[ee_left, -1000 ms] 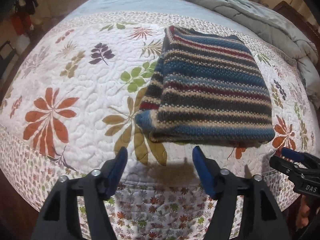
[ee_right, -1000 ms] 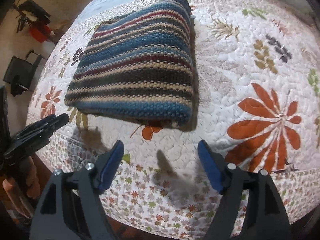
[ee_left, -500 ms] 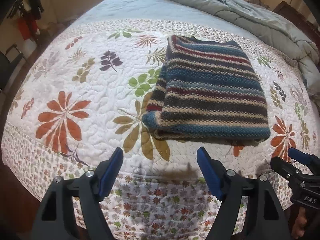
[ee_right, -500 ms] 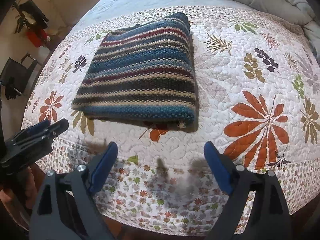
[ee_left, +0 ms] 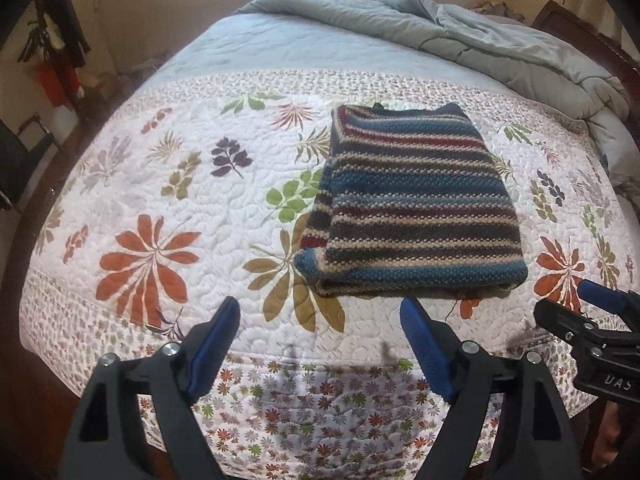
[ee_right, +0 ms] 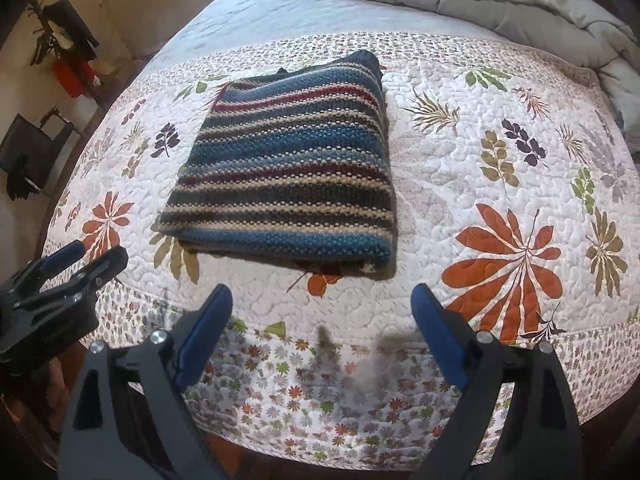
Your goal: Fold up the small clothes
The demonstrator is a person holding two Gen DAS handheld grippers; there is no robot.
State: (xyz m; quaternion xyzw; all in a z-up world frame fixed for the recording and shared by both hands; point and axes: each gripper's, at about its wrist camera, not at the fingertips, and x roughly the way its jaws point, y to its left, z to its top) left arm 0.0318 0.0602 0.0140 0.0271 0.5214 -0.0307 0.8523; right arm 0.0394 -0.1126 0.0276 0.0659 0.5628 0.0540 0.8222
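A striped knit sweater (ee_left: 416, 200) in blue, maroon, cream and dark bands lies folded into a flat rectangle on the floral quilt (ee_left: 160, 208). It also shows in the right wrist view as the same sweater (ee_right: 288, 176). My left gripper (ee_left: 322, 312) hovers above the bed's near edge, short of the sweater's front left corner, its jaws opening with nothing between them. My right gripper (ee_right: 322, 300) hangs off the sweater's front right corner, jaws likewise opening and empty. Each gripper appears at the edge of the other's view.
A rumpled grey duvet (ee_left: 480, 40) is heaped at the far end of the bed. The quilt's near edge (ee_right: 320, 432) drops off below the grippers. Dark furniture (ee_right: 32, 156) and a red object (ee_right: 74, 76) stand on the floor to the left.
Both grippers have risen and drawn back from the sweater, which now looks smaller and farther. Their jaws have spread wider. The sweater has stayed in place.
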